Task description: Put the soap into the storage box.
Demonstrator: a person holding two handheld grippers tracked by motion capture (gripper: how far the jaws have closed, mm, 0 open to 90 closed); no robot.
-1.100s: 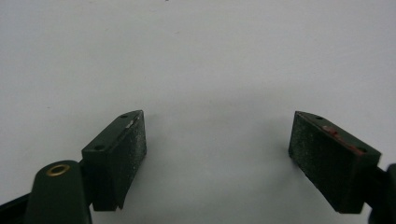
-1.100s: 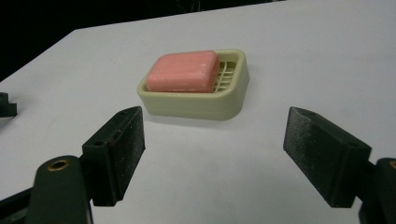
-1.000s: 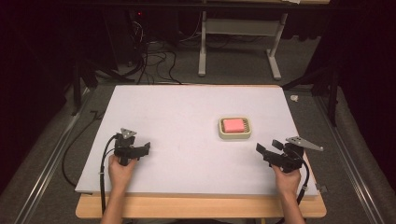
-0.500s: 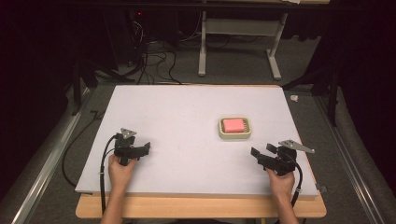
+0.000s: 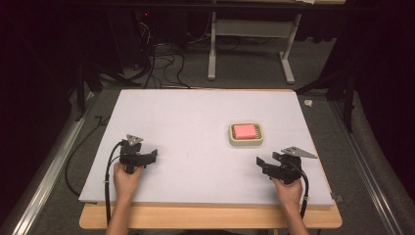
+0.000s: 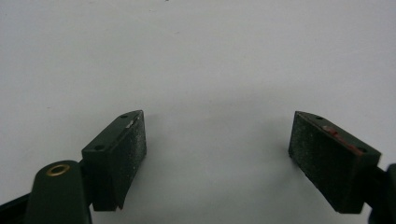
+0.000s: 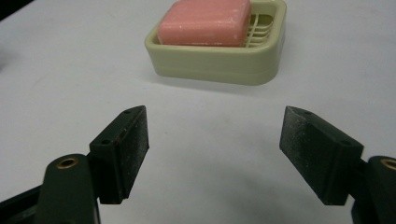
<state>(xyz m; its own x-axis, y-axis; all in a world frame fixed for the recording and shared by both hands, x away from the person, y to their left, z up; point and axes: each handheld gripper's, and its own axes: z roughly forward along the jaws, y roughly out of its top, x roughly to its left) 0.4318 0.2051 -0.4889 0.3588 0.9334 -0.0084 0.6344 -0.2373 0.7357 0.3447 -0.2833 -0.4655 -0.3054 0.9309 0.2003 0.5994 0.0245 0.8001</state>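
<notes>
The right gripper [image 7: 214, 140] is aimed at the pink soap [image 7: 204, 22] in its dish [image 7: 215, 63] — jaws apart, just narrowed, empty — while the left gripper [image 6: 217, 149] is held wide open over bare table [image 5: 195, 122].

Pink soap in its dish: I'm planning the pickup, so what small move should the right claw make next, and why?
Probably ease the right claw forward toward the pink soap. The soap lies in the dish just ahead, and the jaws stand apart with nothing between them.
</notes>
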